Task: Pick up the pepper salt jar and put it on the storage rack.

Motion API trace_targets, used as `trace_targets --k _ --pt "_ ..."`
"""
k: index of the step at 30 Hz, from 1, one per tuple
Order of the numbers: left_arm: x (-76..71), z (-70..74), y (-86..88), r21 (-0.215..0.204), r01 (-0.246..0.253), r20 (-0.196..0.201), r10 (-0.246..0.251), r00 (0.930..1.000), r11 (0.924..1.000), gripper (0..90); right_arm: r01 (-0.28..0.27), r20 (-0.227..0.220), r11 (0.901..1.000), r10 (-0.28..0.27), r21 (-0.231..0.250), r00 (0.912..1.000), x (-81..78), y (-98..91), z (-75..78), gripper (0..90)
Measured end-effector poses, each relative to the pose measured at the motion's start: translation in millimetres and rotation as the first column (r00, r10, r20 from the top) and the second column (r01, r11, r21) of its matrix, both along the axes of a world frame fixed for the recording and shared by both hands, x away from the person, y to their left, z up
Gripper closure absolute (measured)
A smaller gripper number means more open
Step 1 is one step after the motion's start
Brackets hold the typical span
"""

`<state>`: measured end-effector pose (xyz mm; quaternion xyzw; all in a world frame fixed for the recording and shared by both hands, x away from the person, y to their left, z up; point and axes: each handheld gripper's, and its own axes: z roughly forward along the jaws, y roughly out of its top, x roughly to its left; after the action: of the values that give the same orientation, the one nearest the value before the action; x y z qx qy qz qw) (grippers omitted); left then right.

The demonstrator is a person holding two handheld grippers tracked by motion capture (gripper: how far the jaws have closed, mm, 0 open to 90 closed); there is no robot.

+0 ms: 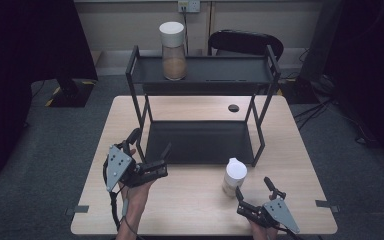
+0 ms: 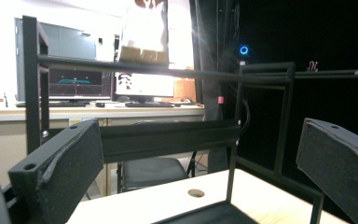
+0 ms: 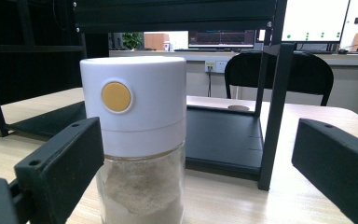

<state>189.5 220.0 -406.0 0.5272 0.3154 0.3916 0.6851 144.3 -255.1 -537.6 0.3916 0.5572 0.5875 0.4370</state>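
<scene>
A light wooden table (image 1: 190, 200) on grey carpet carries a black two-tier metal rack (image 1: 202, 142). A white-lidded glass jar of beige powder (image 1: 233, 176) stands upright on the table just in front of the rack's right front leg. The right gripper (image 1: 254, 192) sits near it, jaws spread and apart from the glass. The left gripper (image 1: 150, 147), also spread and empty, hovers at the rack's lower left corner. A second, similar jar (image 1: 173, 50) stands on the top shelf.

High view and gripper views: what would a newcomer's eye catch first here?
The black two-tier rack at the table's middle, with a white-lidded jar on its top shelf. A second jar stands on the table just ahead of the open right gripper. The left gripper, also open, holds nothing.
</scene>
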Motion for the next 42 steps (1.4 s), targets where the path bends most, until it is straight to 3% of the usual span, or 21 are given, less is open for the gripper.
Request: trace_targets --k 6,9,13,18,22,27,34,38,42 --pt "-5.1 -14.1 10.1 -0.003 -0.012 -0.025 0.012 0.9996 0.9999 0.0 0.001 0.000 1.0000 -0.001 0.000 1.0000 -0.1 0.1 0.0 1.4" --pt "-6.4 -21.5 15.0 -0.042 -0.009 -0.056 0.007 0.9984 0.9991 0.0 0.001 0.000 1.0000 -0.001 0.000 1.0000 -0.1 0.3 0.0 1.4" --pt "-10.4 -30.9 20.7 -0.051 -0.033 -0.079 0.029 0.9965 0.9981 0.0 0.001 0.000 1.0000 -0.001 0.001 1.0000 -0.1 0.1 -0.1 1.4" --pt "-13.3 -48.3 24.9 -0.046 -0.074 -0.111 0.069 0.9915 0.9962 0.0 0.002 0.001 1.0000 -0.002 0.001 1.0000 -0.2 0.3 -0.2 1.4" --pt "-13.6 -61.0 26.2 -0.061 -0.081 -0.138 0.072 0.9878 0.9949 0.0 0.002 0.001 1.0000 -0.002 0.001 1.0000 -0.2 0.4 -0.1 1.4" --pt "-16.2 -73.5 21.6 -0.038 -0.091 -0.177 0.083 0.9807 0.9951 0.0 0.003 0.001 1.0000 -0.003 0.001 1.0000 -0.3 0.5 -0.2 1.4" --pt "-20.2 -101.8 9.5 0.008 -0.086 -0.204 0.086 0.9752 0.9963 0.0 0.003 0.000 1.0000 -0.003 0.001 1.0000 -0.2 0.4 -0.2 1.4" --pt "-18.0 -112.4 3.8 0.073 -0.090 -0.198 0.103 0.9747 0.9932 0.0 0.003 0.000 1.0000 -0.003 0.001 1.0000 -0.2 0.5 0.0 1.4" --pt "-18.6 -128.0 1.0 0.060 -0.106 -0.186 0.116 0.9757 0.9926 0.0 0.005 0.000 1.0000 -0.005 0.001 1.0000 -0.3 0.7 -0.1 1.4"
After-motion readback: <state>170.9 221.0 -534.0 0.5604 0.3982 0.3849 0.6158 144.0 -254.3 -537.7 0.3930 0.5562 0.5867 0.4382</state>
